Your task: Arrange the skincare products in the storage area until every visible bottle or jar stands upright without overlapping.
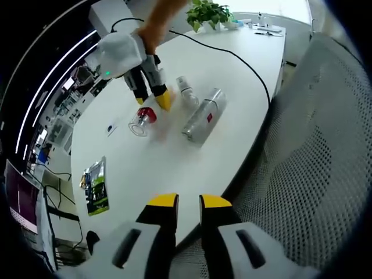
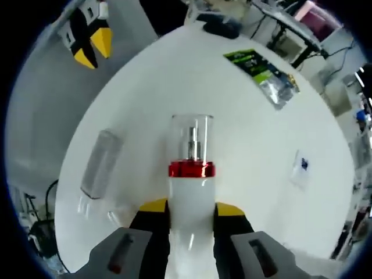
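A white bottle [image 2: 190, 192] with a red band and a clear cap points away from my right gripper [image 2: 190, 210], which is shut on its white body. In the left gripper view the same bottle [image 1: 145, 116] lies low over the white table [image 1: 174, 168], with the right gripper [image 1: 152, 102] and a hand on it. A silver bottle [image 1: 203, 115] lies on its side beside it, and a small pale bottle [image 1: 187, 90] lies just beyond. The silver bottle [image 2: 99, 154] is left of the held one. My left gripper [image 1: 189, 202] hangs over the table edge, its jaws a narrow gap apart and holding nothing.
A green packet [image 1: 96, 186] and a small card [image 1: 110, 128] lie on the table. A black cable [image 1: 232, 55] runs across the far side toward a potted plant [image 1: 206, 11]. A grey mesh chair [image 1: 325, 145] stands at the table edge.
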The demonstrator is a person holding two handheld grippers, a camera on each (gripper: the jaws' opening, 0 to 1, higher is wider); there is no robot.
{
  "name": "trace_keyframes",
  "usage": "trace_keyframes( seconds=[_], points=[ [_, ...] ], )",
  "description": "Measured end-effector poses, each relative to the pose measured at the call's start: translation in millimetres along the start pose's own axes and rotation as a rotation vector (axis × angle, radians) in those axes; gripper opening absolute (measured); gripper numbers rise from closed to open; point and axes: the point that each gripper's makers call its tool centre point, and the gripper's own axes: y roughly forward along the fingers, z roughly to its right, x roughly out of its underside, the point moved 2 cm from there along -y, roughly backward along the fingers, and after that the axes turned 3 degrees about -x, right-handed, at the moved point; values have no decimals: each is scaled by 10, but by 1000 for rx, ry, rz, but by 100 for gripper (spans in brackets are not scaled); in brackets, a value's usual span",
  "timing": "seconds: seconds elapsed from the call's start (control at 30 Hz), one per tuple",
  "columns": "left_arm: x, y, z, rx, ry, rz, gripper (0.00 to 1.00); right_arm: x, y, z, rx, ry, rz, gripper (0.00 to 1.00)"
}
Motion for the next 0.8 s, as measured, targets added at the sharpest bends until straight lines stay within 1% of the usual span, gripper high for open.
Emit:
trace_keyframes(
  seconds=[0.13, 0.2, 0.27, 0.33, 0.43, 0.53, 0.6, 0.63, 0.67, 0.7, 0.8],
  points=[
    [-7, -3, -2, 0, 0, 6, 12, -50, -131, 18, 46, 47, 55, 21],
    [-11, -3, -5, -1, 0, 10, 13, -72, -203, 44, 82, 74, 85, 21],
    [-20, -7, -7, -3, -1, 16, 13, -76, -267, 73, 118, 127, 117, 21],
    [-25, -12, -12, -5, -3, 18, 13, -84, -317, 74, 132, 159, 142, 21],
    [-52, -24, -29, -11, -6, 36, 13, -114, -454, 81, 182, 228, 204, 21],
    [-73, -32, -30, -11, -10, 50, 14, -153, -610, 92, 236, 308, 286, 21],
    [-104, -37, -16, -4, -6, 69, 15, -178, -704, 71, 253, 373, 346, 21],
    [-116, -42, -13, -3, -3, 76, 15, -182, -726, 69, 260, 388, 359, 21],
    [-127, -45, -10, -2, 1, 84, 16, -188, -781, 66, 278, 421, 395, 21],
    [-133, -47, -9, -1, 1, 89, 16, -190, -813, 61, 286, 438, 415, 21],
    [-150, -53, -22, -3, -9, 101, 17, -176, -956, 27, 330, 560, 497, 21]
  ],
)
